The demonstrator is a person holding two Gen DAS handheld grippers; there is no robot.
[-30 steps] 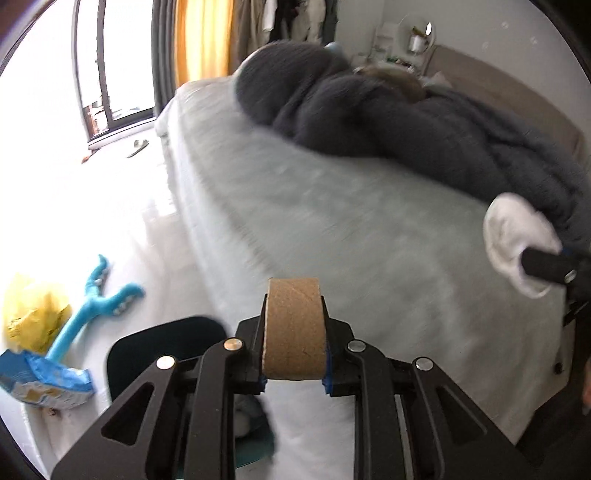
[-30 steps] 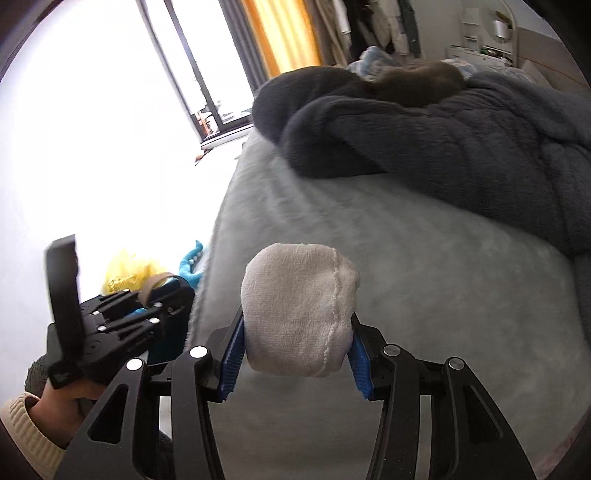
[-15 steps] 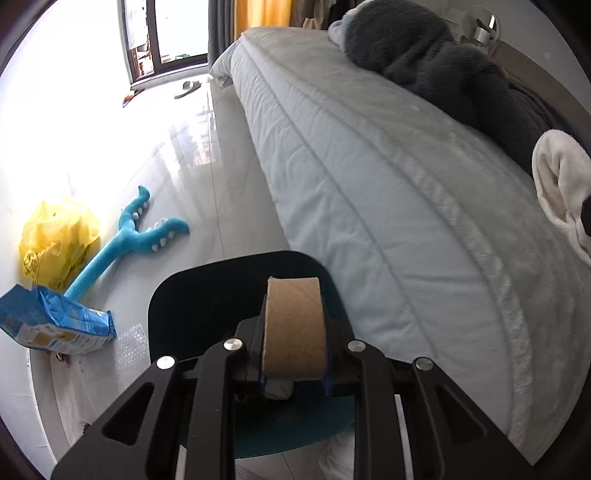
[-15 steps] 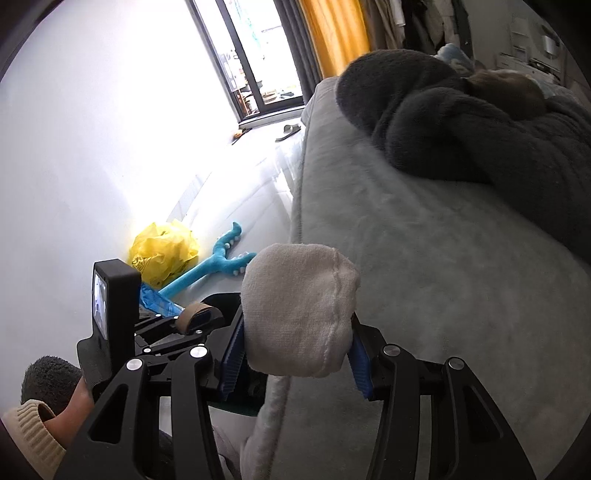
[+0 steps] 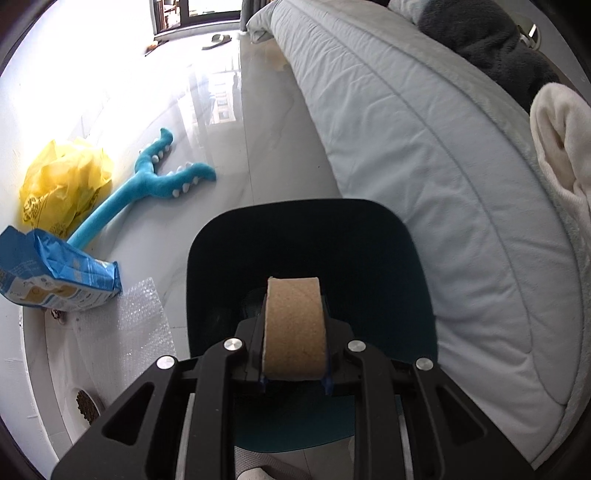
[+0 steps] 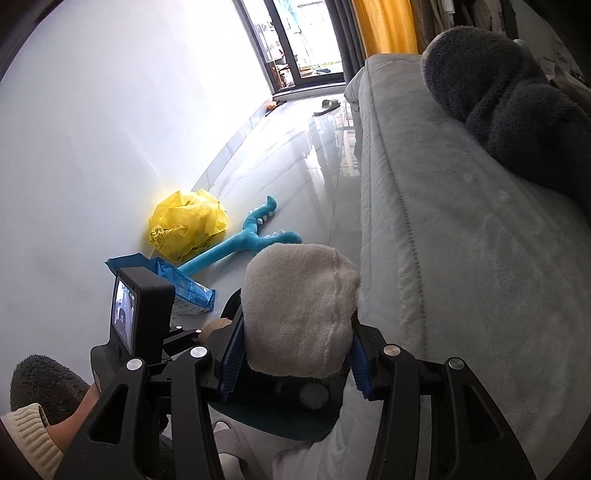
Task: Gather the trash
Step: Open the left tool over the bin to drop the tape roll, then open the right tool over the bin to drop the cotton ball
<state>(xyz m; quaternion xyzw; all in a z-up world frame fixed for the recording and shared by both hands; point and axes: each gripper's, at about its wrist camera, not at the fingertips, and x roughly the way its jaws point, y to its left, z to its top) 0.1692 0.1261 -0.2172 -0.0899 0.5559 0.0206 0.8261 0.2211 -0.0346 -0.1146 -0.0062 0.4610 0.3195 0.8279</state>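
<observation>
**Both grippers loaded above the dark bin**

Left wrist view: the left gripper (image 5: 293, 369) is clamped on a brown cardboard roll (image 5: 293, 328), dead centre in the lower half of the frame, and directly behind it sits the dark bin (image 5: 388, 236) — its rounded opening fills the middle of the picture. To the right, the pale grey bed (image 5: 424, 129) sweeps up the frame, with a dark fleece blanket (image 5: 480, 33) in the upper right corner.

On the glossy floor at left: a yellow plastic bag (image 5: 62, 188), a blue plush toy (image 5: 147, 184) lying beside it, a blue snack packet (image 5: 55, 273) at the left edge and a sheet of bubble wrap (image 5: 129, 332) just below the packet.

Over to the right wrist view — the right gripper (image 6: 295, 363) is squeezing a wad of white cloth (image 6: 299, 310) between its blue pads, low centre. The same white wad shows at the right edge of the left view. A hand in a cream cuff (image 6: 29, 439) holds the left gripper at lower left.
</observation>
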